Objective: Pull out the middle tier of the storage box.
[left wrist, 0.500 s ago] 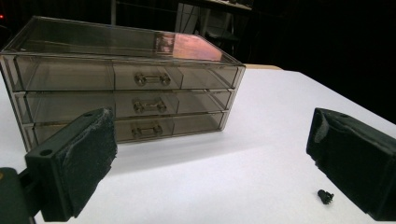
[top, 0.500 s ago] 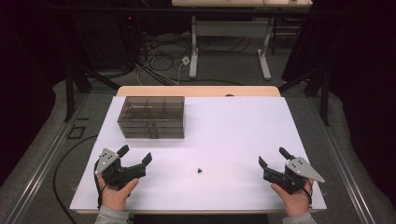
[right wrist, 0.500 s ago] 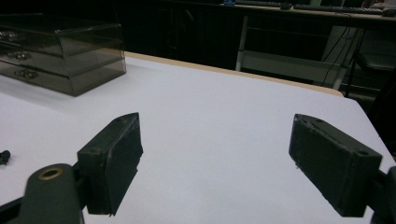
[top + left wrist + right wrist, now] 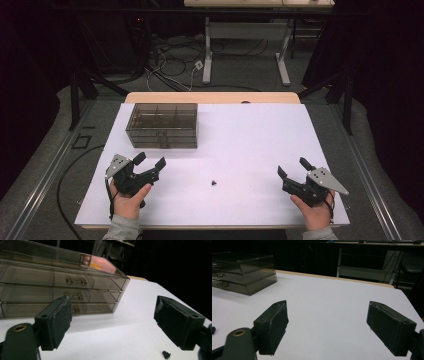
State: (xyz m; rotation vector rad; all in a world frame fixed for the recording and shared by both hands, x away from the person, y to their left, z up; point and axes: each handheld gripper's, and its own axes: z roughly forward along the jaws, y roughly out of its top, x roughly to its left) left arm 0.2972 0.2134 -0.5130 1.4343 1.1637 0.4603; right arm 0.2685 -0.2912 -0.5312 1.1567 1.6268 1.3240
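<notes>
1. Our left hand-held gripper (image 4: 149, 162) sits at the lower left of the high view with its jaws spread wide and nothing between them. In the left gripper view it faces the drawer box (image 4: 60, 287).
2. Our right hand-held gripper (image 4: 292, 169) rests at the lower right, jaws likewise wide apart and empty, over bare white surface (image 4: 260, 145).
3. The small dark screw (image 4: 213, 182) lies on the surface between the two, low in the middle of the frame, nearer our left gripper and touched by neither.
4. The smoky drawer box (image 4: 162, 125) stands in the upper left of the surface, well apart from the screw. As far as we can see its drawers are all shut.
5. We judge the work barely begun: nothing is gripped, and the screw and the drawers remain to be handled.
</notes>
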